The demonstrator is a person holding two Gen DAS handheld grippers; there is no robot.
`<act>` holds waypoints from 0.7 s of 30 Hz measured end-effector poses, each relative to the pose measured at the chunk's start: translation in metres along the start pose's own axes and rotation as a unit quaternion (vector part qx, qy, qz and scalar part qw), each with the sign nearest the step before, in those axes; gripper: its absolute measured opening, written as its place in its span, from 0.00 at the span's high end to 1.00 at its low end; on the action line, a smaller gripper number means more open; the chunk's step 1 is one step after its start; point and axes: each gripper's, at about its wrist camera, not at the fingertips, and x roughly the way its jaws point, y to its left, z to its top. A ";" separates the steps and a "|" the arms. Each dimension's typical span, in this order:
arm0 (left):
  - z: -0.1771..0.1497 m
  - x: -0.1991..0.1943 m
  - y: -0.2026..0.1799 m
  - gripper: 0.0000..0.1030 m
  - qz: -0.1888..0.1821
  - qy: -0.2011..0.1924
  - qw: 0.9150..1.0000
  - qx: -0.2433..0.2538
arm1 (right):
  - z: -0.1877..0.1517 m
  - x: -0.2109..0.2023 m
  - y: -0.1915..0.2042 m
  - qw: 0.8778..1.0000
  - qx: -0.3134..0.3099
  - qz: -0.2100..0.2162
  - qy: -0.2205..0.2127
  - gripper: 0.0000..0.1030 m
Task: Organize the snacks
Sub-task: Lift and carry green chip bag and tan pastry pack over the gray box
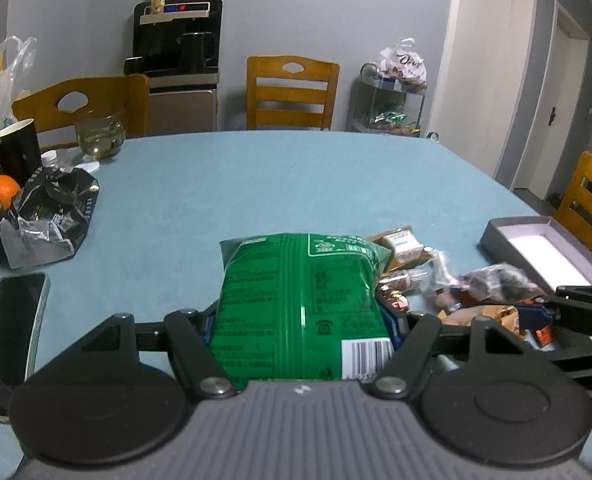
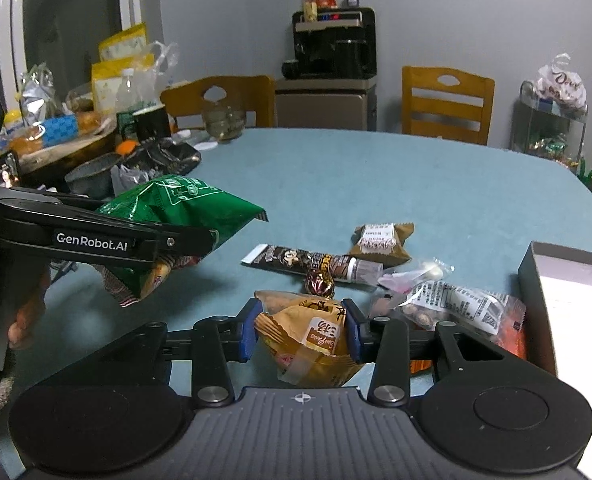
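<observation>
Left gripper (image 1: 302, 330): closed on the green bag (image 1: 300, 300), which is lifted off the table (image 1: 256, 184); bag's long axis runs forward along the fingers, barcode end nearest the camera; in the right wrist view the same bag (image 2: 176, 208) hangs to the left, clear of the cloth. Right gripper (image 2: 301, 330): blue pads pressed against both sides of the gold packet (image 2: 312, 336), so it appears gripped; whether the packet is off the table cannot be told. Box (image 2: 536, 280): open, empty-looking, at the right edge of the table, just beside the snack pile; lies right of both grippers, nearer the right one. Loose snacks on the table: brown bar (image 2: 316, 262), long axis left to right; small brown packet (image 2: 380, 240) beyond it; foil sweet (image 2: 320, 283) just ahead of the right fingers; clear wrapped packet (image 2: 456, 308) touching the box wall. Judgement: the gold packet's likely route is a short swing rightward into the box; the green bag must cross over the pile to reach it.
</observation>
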 end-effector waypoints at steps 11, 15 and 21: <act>0.016 -0.028 -0.036 0.33 -0.015 -0.033 0.999 0.021 | 0.004 -0.045 -0.007 0.999 -0.002 0.005 -0.051 0.59; 0.022 -0.034 -0.057 0.33 -0.025 -0.044 0.998 0.035 | 0.004 -0.058 -0.017 0.998 0.001 -0.002 -0.065 0.59; 0.029 -0.029 -0.096 0.33 -0.046 -0.042 0.996 0.058 | -0.005 -0.077 -0.041 0.996 0.017 -0.023 -0.080 0.59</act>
